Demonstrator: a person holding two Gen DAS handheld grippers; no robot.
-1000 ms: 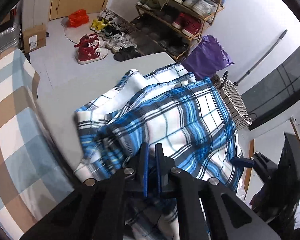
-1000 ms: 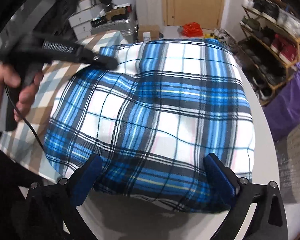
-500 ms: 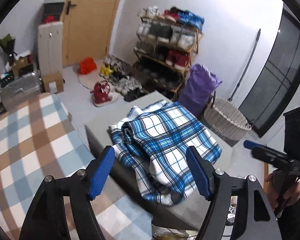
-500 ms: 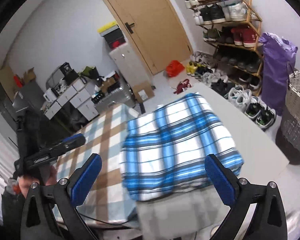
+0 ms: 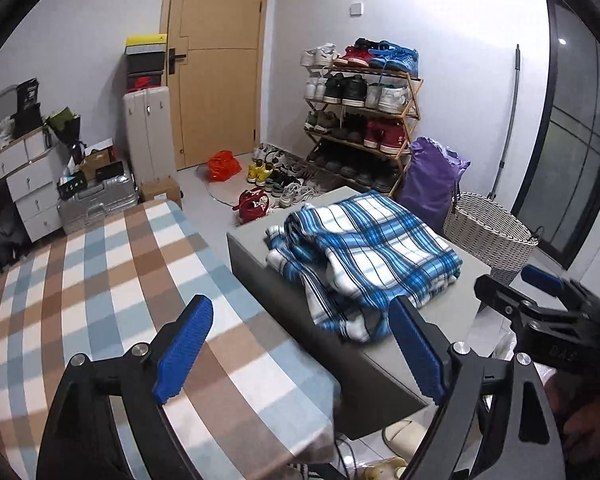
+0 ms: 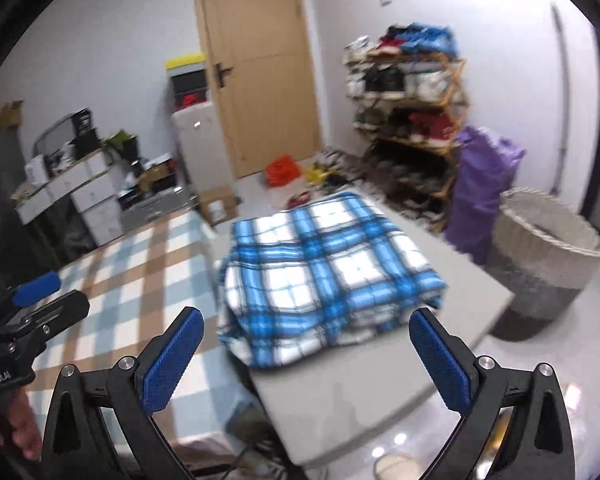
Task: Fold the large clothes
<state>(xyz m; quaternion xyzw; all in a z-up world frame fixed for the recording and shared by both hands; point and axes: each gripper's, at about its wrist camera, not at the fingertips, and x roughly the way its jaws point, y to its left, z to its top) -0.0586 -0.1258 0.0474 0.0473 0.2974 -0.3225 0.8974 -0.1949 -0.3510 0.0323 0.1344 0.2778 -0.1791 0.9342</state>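
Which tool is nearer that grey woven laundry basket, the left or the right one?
Right. The right tool hangs off the table's corner, on the basket side; the left tool is over the checked bed, across the table.

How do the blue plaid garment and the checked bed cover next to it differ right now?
The blue plaid garment is bunched into a thick folded pile on the grey table; the checked bed cover lies spread flat. The garment is blue, white and black; the cover is brown, pale blue and white. The garment's stripes are narrow and dense; the cover's blocks are broad. Both are checked fabrics, and neither is held by a gripper.
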